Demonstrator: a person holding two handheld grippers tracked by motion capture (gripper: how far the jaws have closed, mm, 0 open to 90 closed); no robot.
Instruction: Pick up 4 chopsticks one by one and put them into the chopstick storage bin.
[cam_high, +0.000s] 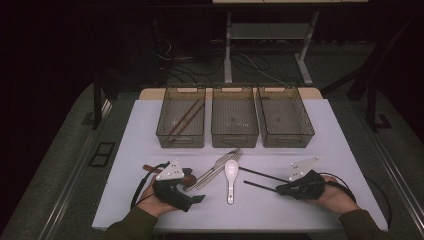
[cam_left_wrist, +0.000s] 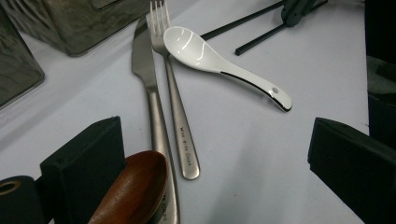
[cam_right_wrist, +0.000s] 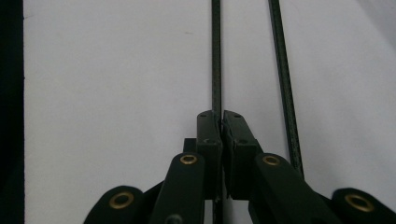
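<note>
Ahead of the right gripper (cam_high: 279, 189) lie two chopsticks (cam_high: 262, 174), one between its jaws; the ceramic spoon (cam_high: 230, 177) lies beyond them.

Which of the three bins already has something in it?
The left bin: a pair of brown chopsticks lies slanted across its floor. The middle bin and the right bin look empty apart from a small dark spot on each floor.

Between the cutlery (cam_high: 220, 167) and the three bins (cam_high: 235, 117), a bare strip of desk (cam_high: 130, 145) leaves passing room.
</note>
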